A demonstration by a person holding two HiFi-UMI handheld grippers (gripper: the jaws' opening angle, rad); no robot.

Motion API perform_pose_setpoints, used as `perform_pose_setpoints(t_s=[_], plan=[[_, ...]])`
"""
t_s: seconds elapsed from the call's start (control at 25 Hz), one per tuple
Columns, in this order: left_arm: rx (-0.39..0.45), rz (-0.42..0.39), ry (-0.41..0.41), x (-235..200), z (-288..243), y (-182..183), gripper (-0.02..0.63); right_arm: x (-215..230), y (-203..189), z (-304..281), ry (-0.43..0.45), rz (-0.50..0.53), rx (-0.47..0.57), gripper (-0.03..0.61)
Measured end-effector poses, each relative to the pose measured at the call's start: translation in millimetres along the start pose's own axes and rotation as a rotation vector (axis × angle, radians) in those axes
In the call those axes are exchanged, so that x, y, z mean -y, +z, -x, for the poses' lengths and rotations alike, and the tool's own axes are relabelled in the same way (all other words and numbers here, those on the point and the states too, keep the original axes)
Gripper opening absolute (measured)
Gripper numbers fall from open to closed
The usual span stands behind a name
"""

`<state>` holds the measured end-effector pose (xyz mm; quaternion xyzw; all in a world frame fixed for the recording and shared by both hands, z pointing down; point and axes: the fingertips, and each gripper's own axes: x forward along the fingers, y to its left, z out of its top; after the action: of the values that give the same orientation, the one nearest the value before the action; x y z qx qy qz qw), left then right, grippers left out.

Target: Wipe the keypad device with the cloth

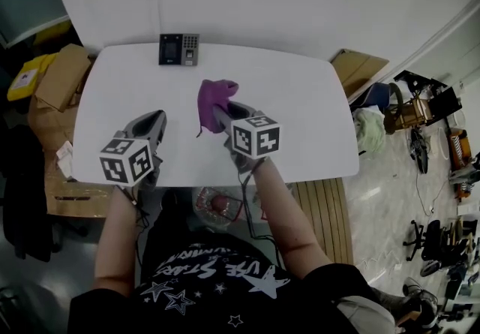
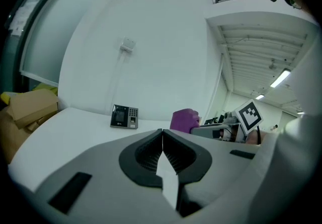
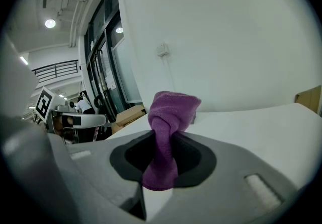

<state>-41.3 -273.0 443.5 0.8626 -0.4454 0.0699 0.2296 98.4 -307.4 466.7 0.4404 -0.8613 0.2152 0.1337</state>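
The right gripper point(image 3: 162, 147) is clamped on the purple cloth point(image 3: 173, 109), which looks soft and floppy and is best pinched mid-bunch. The left gripper point(image 2: 162, 140), jaws together, holds nothing. The keypad device point(image 1: 178, 49) lies well ahead of both on the table point(image 1: 300, 115); it is probably light and may slide.

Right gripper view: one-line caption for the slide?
Right gripper shut on a purple cloth, held over the white table.
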Motion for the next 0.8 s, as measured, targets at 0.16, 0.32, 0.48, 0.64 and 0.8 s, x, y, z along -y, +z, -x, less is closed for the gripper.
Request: perform_pose_setpoints(t_s=[0.16,0.32,0.48,0.64,0.8], plan=[[0.011,0.008,0.014,24.1,16.8,-17.8,0.009,-11.1,-16.4,30.0,0.026,0.010,0.003,0.092],[0.028,0.012,0.034,50.6,29.7,-30.8,0.009,-17.6,-31.9,59.2,0.056,0.024,-0.005,0.092],[0.031,0.020,0.053,76.0,42.5,-46.5,0.008,-21.6,-49.6,82.0,0.086,0.018,-0.016,0.092],[0.022,0.018,0.068,86.8,52.4,-57.8,0.008,-26.5,-57.7,90.5,0.111,0.015,-0.014,0.092],[0.010,0.011,0.078,88.9,52.6,-60.2,0.009,-26.9,-59.6,88.8,0.138,0.010,-0.018,0.092]])
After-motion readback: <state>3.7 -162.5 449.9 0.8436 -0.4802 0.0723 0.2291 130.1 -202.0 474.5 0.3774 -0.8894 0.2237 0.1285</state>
